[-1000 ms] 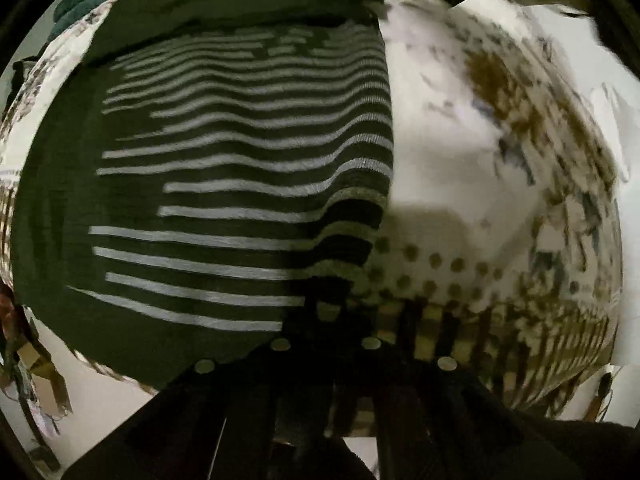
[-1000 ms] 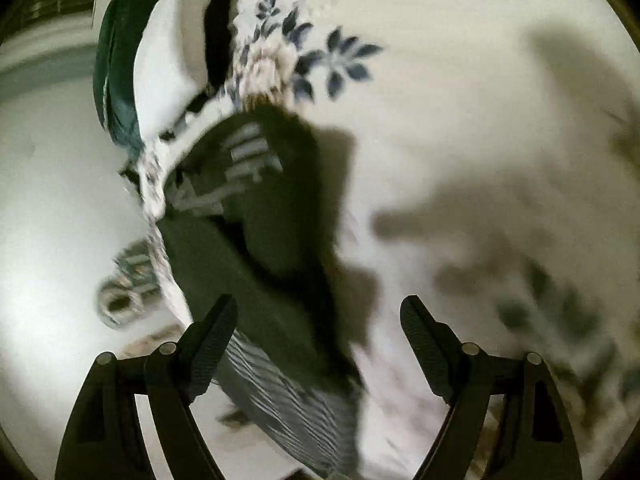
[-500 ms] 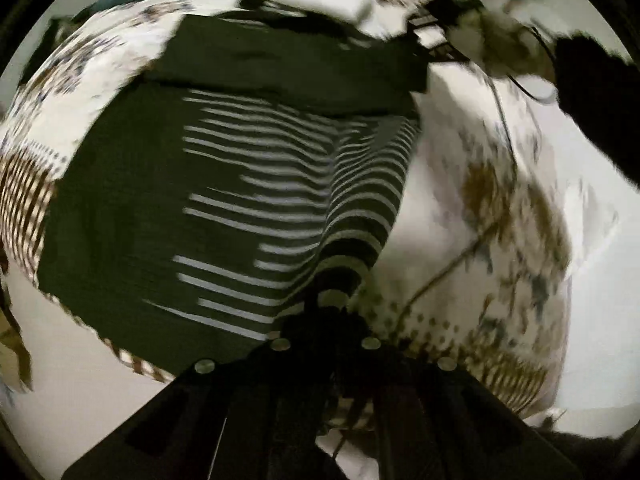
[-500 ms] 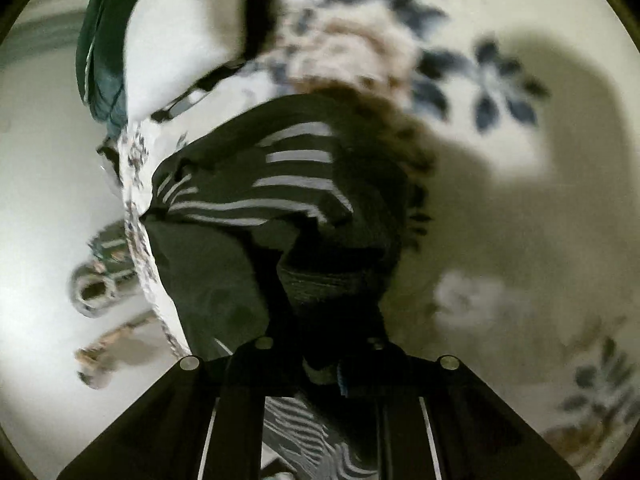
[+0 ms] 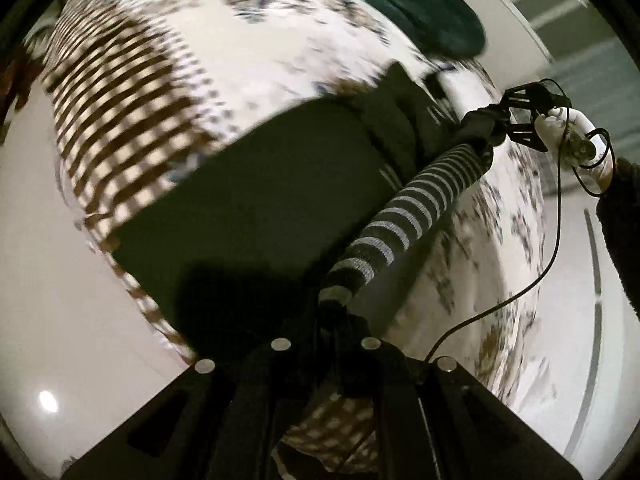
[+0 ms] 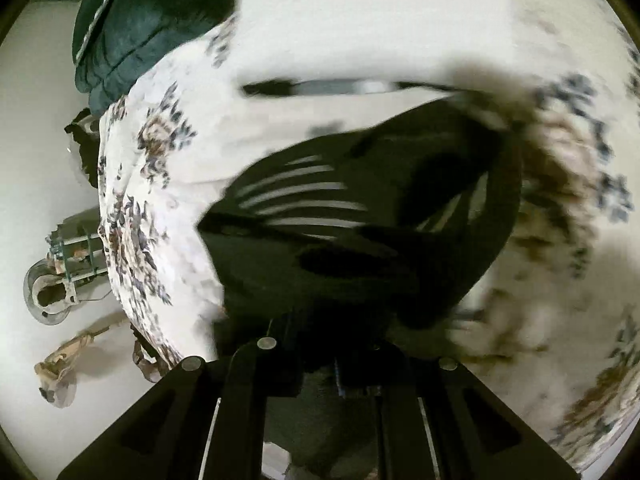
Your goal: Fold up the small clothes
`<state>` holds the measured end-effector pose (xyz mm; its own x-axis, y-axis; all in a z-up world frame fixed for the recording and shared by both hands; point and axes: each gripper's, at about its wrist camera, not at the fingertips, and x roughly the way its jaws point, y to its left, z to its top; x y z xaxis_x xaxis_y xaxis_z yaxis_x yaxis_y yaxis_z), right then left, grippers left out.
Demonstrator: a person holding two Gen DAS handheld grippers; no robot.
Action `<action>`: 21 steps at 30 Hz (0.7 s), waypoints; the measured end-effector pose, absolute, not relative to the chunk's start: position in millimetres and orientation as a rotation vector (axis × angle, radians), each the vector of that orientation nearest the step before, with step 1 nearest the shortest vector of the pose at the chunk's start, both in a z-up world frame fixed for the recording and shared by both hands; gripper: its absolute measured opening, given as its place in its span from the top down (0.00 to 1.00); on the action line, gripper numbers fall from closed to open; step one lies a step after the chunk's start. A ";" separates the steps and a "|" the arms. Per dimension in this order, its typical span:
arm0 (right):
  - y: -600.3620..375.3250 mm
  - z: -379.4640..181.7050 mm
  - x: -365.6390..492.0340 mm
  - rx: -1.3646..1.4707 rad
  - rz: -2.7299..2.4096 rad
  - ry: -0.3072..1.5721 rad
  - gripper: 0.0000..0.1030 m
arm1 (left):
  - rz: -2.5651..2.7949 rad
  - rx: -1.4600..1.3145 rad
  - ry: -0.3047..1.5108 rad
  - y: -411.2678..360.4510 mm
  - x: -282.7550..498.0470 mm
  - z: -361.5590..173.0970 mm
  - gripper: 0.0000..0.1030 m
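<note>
Left wrist view: left gripper (image 5: 340, 312) clenched on dark green white-striped knit garment (image 5: 260, 208), edge now lifted taut above floral bedspread (image 5: 280, 40), right gripper (image 5: 496, 120) gripping far end, right wrist view: garment (image 6: 360, 240) now bunched higher.

Motion blur smears the floral bedspread (image 6: 168, 216); dark garment (image 6: 360, 248) hides both tools' tips.
</note>
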<state>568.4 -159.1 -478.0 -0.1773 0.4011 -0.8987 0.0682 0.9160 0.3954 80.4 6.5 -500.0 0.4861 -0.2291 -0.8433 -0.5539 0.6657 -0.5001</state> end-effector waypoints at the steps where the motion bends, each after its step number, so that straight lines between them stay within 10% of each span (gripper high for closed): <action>1: -135.8 -482.9 569.9 0.330 0.303 1.735 0.89 | 0.236 -0.879 1.072 18.1 78.1 -506.4 0.97; 10: 6.5 -549.4 574.7 0.214 0.203 1.757 0.89 | 0.293 -1.028 1.052 102.6 62.3 -572.1 0.96; 14: 16.9 -570.5 577.8 0.360 0.241 1.791 0.57 | 0.313 -1.092 1.148 126.7 49.2 -613.4 0.79; 21: 2.5 -532.4 514.1 0.321 0.451 1.743 0.42 | 0.360 -1.111 1.197 150.3 10.4 -610.1 0.59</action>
<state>514.1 2.5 -532.4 -0.2161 0.4484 -0.8673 -0.0284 0.8850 0.4647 10.4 150.3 -610.1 0.3845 -0.3100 -0.8695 -0.7380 0.4627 -0.4913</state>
